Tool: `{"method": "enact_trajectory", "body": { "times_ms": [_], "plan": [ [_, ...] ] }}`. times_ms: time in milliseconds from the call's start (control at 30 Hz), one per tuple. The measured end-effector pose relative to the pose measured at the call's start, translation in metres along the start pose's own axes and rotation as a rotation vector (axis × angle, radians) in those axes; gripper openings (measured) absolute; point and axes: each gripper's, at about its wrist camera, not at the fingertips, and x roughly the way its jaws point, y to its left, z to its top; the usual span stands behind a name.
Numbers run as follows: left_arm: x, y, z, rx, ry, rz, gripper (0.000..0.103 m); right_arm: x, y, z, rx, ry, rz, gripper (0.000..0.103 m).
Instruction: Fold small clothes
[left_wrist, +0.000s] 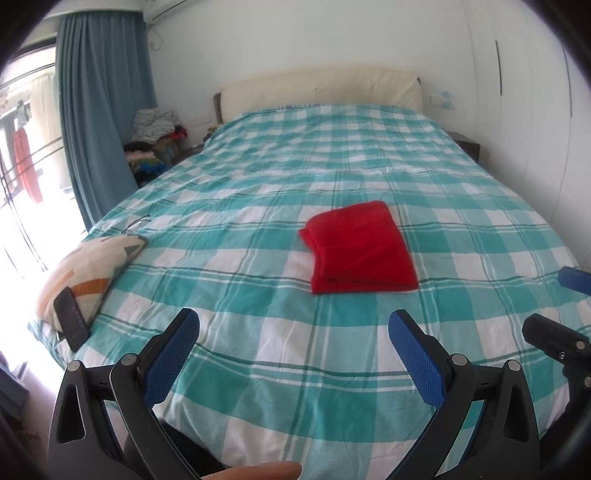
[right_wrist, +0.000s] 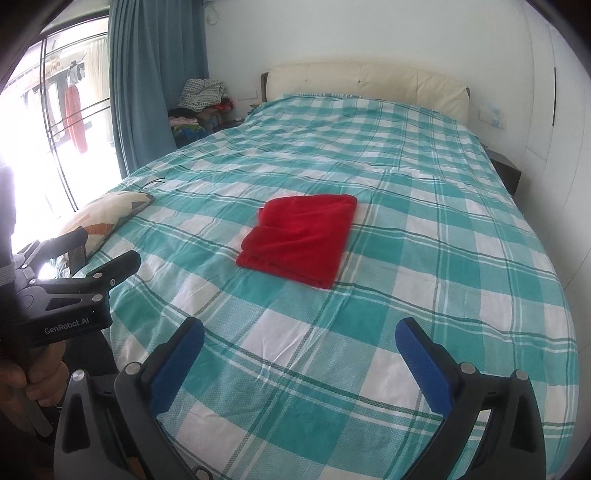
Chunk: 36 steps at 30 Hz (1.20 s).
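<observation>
A red garment (left_wrist: 362, 248) lies folded into a neat rectangle on the teal-and-white checked bed cover (left_wrist: 258, 206). It also shows in the right wrist view (right_wrist: 303, 238). My left gripper (left_wrist: 293, 323) is open and empty, held back over the bed's near part, short of the garment. My right gripper (right_wrist: 300, 332) is open and empty too, also short of the garment. The left gripper's body shows at the left of the right wrist view (right_wrist: 79, 275), and part of the right gripper at the right edge of the left wrist view (left_wrist: 561, 338).
A patterned pillow (left_wrist: 90, 266) lies at the bed's left edge with a dark phone (left_wrist: 71, 319) leaning on it. A pile of clothes (left_wrist: 155, 147) stands by the blue curtain (left_wrist: 103, 110). A dark nightstand (right_wrist: 506, 171) stands at the right of the cream headboard (left_wrist: 321, 88).
</observation>
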Motion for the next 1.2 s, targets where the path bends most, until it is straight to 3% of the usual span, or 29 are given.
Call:
{"method": "enact_trajectory", "body": {
  "times_ms": [133,767,1067,1200],
  "plan": [
    [-0.002,0.005,-0.004,-0.025,0.013,-0.037,0.103,-0.005,0.003,-0.001,0.012,-0.013,0.012,0.102],
    [0.004,0.004,-0.007,-0.037,0.057,0.032,0.103,-0.006,0.008,0.002,0.021,-0.002,-0.026,0.102],
    [-0.004,0.000,-0.003,-0.025,0.049,0.021,0.103,-0.010,0.012,0.006,0.023,0.001,-0.015,0.102],
    [-0.002,0.003,-0.002,-0.054,0.084,-0.003,0.103,-0.012,0.015,0.008,0.031,0.007,-0.011,0.102]
  ]
}}
